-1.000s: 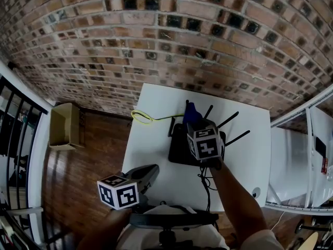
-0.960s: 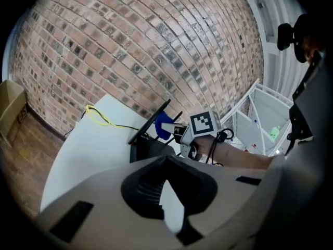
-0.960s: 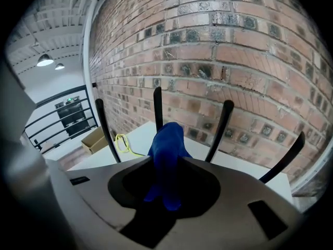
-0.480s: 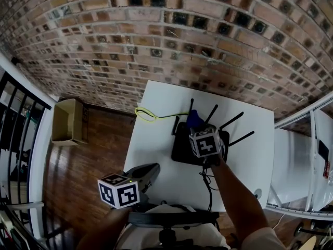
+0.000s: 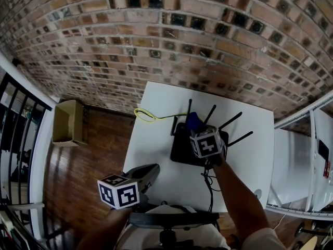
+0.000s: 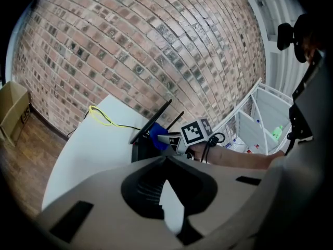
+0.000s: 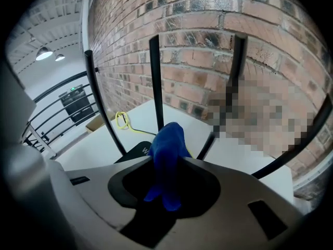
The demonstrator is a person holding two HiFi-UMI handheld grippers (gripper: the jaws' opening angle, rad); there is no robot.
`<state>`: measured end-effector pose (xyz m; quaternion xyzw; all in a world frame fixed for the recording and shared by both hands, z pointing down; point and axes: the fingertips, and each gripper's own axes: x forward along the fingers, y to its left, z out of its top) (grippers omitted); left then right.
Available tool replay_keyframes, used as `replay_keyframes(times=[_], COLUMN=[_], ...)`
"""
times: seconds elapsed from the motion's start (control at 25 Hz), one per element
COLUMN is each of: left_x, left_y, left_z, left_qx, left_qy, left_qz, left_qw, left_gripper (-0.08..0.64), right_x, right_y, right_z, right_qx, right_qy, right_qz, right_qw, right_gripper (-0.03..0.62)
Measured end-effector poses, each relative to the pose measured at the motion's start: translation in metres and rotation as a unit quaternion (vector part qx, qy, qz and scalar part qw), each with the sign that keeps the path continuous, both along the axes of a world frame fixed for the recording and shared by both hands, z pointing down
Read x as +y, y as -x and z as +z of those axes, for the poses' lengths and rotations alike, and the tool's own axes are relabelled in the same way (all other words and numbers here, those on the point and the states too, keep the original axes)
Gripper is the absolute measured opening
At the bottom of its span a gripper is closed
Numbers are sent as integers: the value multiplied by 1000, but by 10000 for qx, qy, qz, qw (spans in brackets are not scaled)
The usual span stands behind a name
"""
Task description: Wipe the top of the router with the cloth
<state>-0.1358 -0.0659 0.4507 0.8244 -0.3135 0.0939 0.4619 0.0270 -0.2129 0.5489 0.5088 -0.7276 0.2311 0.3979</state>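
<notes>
Right gripper (image 7: 166, 163) pinching a blue cloth (image 7: 167, 139) low over the black router (image 5: 182, 147), between its antennas, on a white table (image 5: 153, 134); wiping seems barely started, whole top remaining; left gripper (image 5: 151, 171), jaws together and empty, hangs well apart

Your left gripper (image 5: 152, 170) and right gripper (image 5: 193, 124) are smooth grey shells, each carrying a cube (image 5: 118, 191) faced with black-and-white square markers. A thin black cable (image 5: 208, 180) loops by your right wrist. Your sleeve (image 5: 263, 239) looks pale, though it sits at the frame's edge.
</notes>
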Motion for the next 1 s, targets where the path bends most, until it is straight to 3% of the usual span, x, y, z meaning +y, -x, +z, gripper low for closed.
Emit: replay_keyframes(times=[0.28,0.56,1.0], left_x=[3,8,9], left_y=[-14,-30,-20], left_z=[-1,-4,-4], left_qx=[51,48,-38], left_qy=[-5,-47,-50], left_qz=[113,253,68], left_qw=[9999,9997,10000], left_gripper=[28,28,28], right_x=[16,27,1], right_y=[9,38,62], right_z=[-56,-97,-135], right_qx=[-419,-774,-884], right_qy=[-569,-1085,-1680], right_qz=[-640,-1740,-2366], right_qw=[9954,9757,9529], right_gripper=[135,135,132])
